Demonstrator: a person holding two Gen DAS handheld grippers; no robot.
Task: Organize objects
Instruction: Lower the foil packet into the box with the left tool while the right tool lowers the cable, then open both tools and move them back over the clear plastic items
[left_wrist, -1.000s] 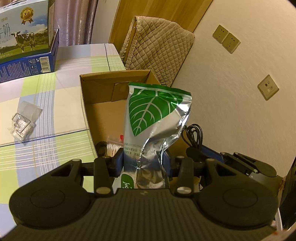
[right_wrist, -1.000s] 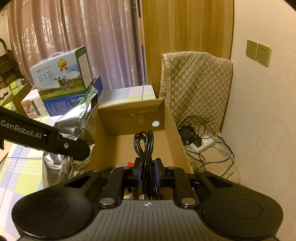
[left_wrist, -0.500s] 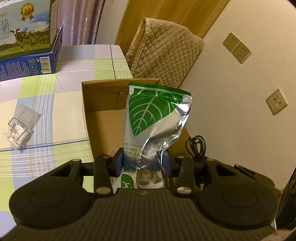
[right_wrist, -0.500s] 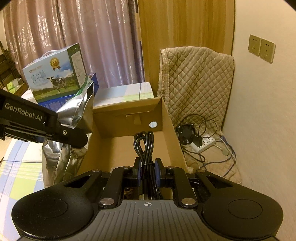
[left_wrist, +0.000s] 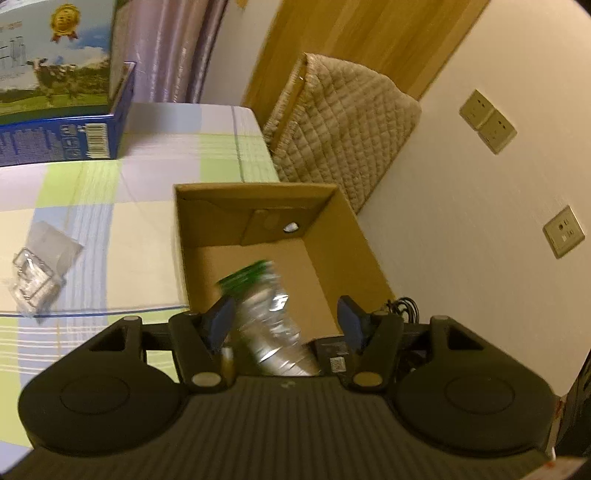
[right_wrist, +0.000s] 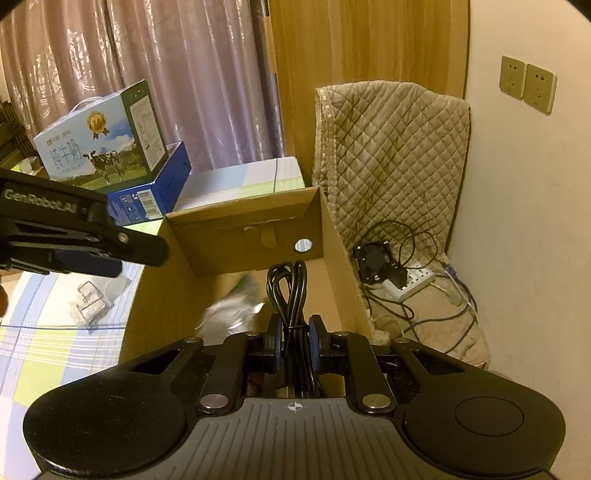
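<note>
Left gripper (left_wrist: 286, 319) jaws are gaping wide, foil pouch (left_wrist: 269, 321) sitting blurred between them over the cardboard box (left_wrist: 343, 236); right gripper (right_wrist: 294, 338) is clamping a black cable bundle (right_wrist: 290, 291).

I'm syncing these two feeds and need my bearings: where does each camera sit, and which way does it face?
Left wrist: on the left hand-held gripper, looking down into the cardboard box; its jaws stand open around the blurred foil bag.
Right wrist: on the right hand-held gripper, facing the box and wall, clamping a black cable; the left hand-held gripper shows at left.
Shared: box, bag, milk carton, quilted cover.
</note>
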